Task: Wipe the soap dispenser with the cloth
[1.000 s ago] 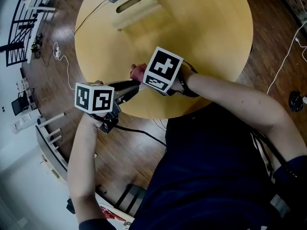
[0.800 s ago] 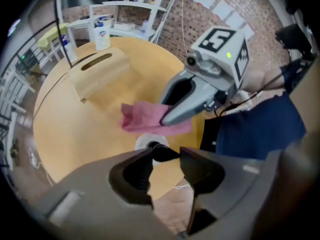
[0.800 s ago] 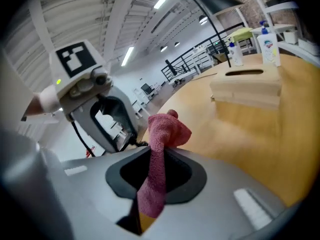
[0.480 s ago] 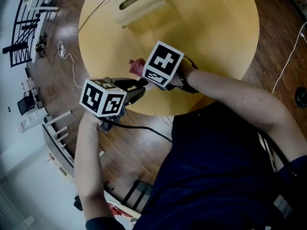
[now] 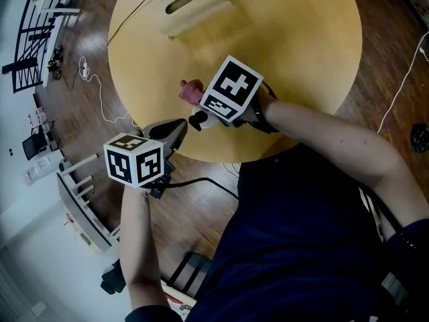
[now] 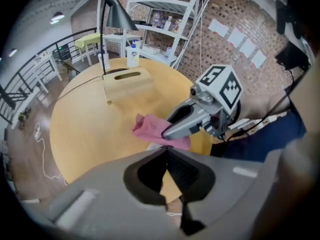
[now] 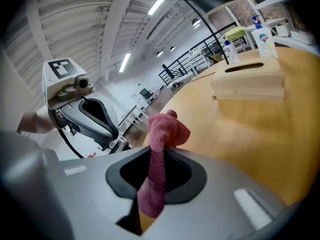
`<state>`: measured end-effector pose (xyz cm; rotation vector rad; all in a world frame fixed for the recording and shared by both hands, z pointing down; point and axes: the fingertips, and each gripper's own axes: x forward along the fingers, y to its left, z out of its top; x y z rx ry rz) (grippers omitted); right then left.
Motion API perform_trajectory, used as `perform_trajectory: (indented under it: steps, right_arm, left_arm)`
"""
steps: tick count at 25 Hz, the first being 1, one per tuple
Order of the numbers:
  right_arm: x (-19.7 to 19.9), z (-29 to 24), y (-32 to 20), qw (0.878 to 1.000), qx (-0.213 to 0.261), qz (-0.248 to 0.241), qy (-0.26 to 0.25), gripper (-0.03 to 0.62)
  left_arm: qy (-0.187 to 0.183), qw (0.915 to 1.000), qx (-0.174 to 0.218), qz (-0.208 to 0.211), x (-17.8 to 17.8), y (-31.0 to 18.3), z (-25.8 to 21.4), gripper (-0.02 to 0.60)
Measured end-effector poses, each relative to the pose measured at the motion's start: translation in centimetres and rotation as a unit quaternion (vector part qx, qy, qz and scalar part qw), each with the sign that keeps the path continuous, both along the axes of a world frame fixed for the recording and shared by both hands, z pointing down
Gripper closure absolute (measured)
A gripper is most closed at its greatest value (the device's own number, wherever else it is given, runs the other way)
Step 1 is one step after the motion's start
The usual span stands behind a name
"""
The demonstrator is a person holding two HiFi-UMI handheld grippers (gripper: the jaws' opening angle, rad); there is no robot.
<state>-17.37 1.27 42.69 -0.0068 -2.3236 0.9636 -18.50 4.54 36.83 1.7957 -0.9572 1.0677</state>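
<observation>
- From the head view the jaws of my right gripper [image 7: 161,151] are hidden under its own marker cube [image 5: 228,88]. Only a bunched end of the pink cloth [image 7: 167,129] shows past the cube.
- The right gripper view makes it plain: my right fingers are pinched on the cloth, which fills the gap between them.
- The cloth's long axis runs along those jaws. Its free end stands up beyond the tips in a rounded wad, and its other end drops between the jaw bodies, where the lower tip passes out of sight.
- My left gripper [image 6: 167,150] has just been closing. Its fingers now meet tip to tip with nothing between them. It sits near the table [image 5: 288,39] edge, close to the right gripper but apart from the cloth.
- The head view cuts the table off just past the wooden box [image 6: 127,84], so I can find the soap dispenser [image 6: 132,54] only through the gripper views.
- It stands at the far side of the table, behind the slotted box and beside the stem of the lamp [image 6: 117,16]. It is well apart from both grippers and the cloth.
- The dispenser is upright, with its long axis vertical and the pump on top.
- It is too small for me to tell which way the spout points, and its label is unreadable.
</observation>
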Motion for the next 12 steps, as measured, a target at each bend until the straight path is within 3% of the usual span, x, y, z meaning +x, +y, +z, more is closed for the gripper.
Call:
perform_trajectory:
  steps: [2, 4, 5, 12]
  right_arm:
    - [-0.1, 0.4, 0.7, 1.000, 0.005, -0.010, 0.008, 0.528]
    - [0.0, 0.8, 0.9, 1.000, 0.016, -0.011, 0.015, 0.528]
    - [0.1, 0.9, 0.9, 1.000, 0.021, -0.012, 0.019, 0.528]
    - [0.7, 0.5, 2.0, 0.999, 0.037, -0.032, 0.019, 0.528]
  left_arm:
    - [-0.004, 0.9999, -0.007, 0.008, 0.6, 0.5, 0.3, 0.571]
    - [0.009, 0.9997, -0.020, 0.011, 1.3, 0.8, 0.8, 0.452]
    - [0.013, 0.9996, -0.024, 0.010, 1.4, 0.8, 1.1, 0.442]
    - [-0.017, 0.9984, -0.050, 0.020, 0.6, 0.4, 2.5, 0.460]
